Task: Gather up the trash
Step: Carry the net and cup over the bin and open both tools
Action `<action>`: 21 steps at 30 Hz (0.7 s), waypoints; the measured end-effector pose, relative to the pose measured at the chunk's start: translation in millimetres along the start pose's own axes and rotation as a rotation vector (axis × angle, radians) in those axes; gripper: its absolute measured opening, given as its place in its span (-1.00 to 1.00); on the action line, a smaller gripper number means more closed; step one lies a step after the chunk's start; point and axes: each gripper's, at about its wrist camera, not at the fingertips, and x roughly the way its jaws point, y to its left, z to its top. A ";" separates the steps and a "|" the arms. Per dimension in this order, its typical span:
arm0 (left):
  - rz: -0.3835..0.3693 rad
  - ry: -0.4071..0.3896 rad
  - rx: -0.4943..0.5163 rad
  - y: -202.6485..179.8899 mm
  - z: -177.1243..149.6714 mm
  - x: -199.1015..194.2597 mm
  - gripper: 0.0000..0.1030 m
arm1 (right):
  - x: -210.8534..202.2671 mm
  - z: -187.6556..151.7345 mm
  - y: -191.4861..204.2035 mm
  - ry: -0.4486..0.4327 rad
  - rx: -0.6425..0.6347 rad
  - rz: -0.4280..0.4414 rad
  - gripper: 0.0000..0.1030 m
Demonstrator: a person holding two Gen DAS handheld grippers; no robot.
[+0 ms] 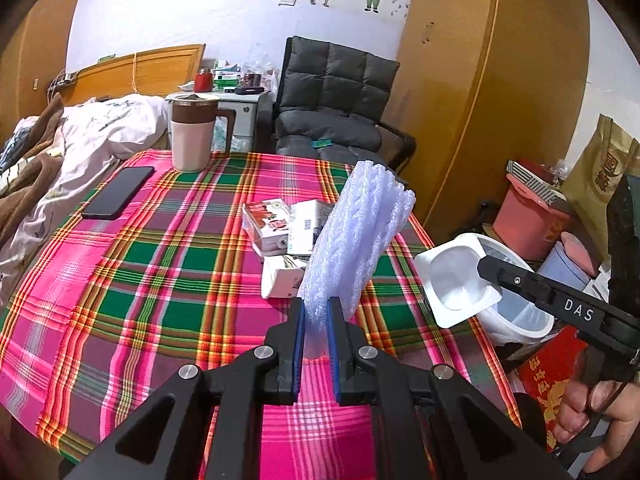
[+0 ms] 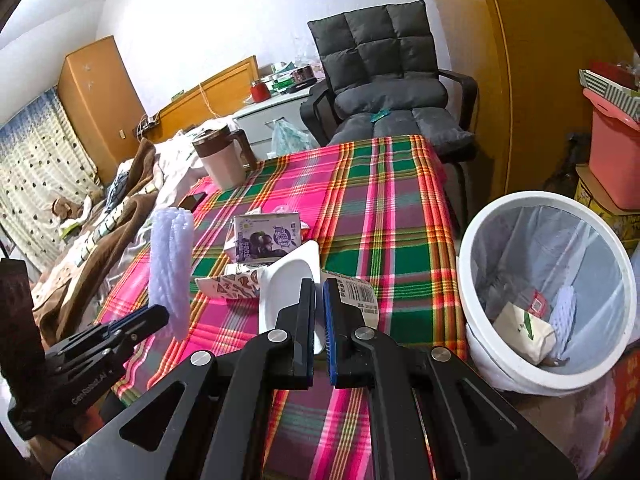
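Left gripper [image 1: 316,308] pinching the lower edge of a pale lavender foam-net sleeve [image 1: 360,236], which stands upright above the plaid-clothed worktop [image 1: 160,280], clear of the cloth. Right gripper [image 2: 319,300] clamped on the rim of a white plastic yogurt cup [image 2: 286,280], peeled label hanging at its 3 o'clock.

Risks, as I judge them: the foam is limp and tall, held only at its base, so a quick swing could flop it over or pull it free. The cup is gripped by a thin lip (easy to twist out). Both hands heading for the bin together could collide.

White round wastebasket with clear liner [image 2: 548,280] sits off the worktop edge at 3 o'clock in the right view, already holding some trash. Remaining on the cloth at 12 o'clock: a purple milk carton [image 2: 266,240] and a patterned paper box [image 2: 230,286]. Farther off at 10 o'clock, a black phone [image 1: 118,192] and a cream lidded jug [image 1: 192,132], probably not trash. Nothing blocks the path to the bin.
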 end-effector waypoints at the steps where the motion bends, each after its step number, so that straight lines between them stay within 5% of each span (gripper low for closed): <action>1: -0.002 0.001 0.003 -1.9 -0.4 -0.1 -0.79 | -1.2 -1.1 -0.8 -0.001 0.001 0.001 -0.86; 21: -0.053 0.067 0.051 -40.1 -7.3 21.5 -0.79 | -25.4 -10.8 -36.2 -0.044 0.065 -0.017 -0.86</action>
